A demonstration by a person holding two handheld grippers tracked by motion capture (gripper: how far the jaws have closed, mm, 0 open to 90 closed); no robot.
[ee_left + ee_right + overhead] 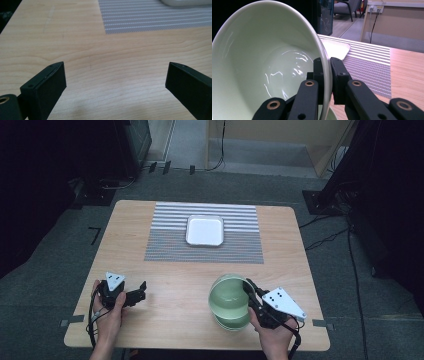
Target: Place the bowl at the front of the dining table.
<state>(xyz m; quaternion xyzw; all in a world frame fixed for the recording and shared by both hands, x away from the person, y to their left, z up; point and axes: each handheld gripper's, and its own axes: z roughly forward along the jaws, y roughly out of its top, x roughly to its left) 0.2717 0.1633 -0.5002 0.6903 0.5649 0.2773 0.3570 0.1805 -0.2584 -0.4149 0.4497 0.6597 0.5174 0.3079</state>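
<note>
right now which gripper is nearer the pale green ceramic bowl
Right. The right gripper is clamped on the rim of the pale green ceramic bowl, one jaw inside and one outside. The left gripper sits open over bare wood at the table's left side, well apart from it.

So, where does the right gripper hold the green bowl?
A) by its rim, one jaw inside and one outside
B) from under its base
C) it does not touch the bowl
A: in the right gripper view the right gripper is shut on the wall of the green bowl at its rim, one jaw inside and one outside.
</note>
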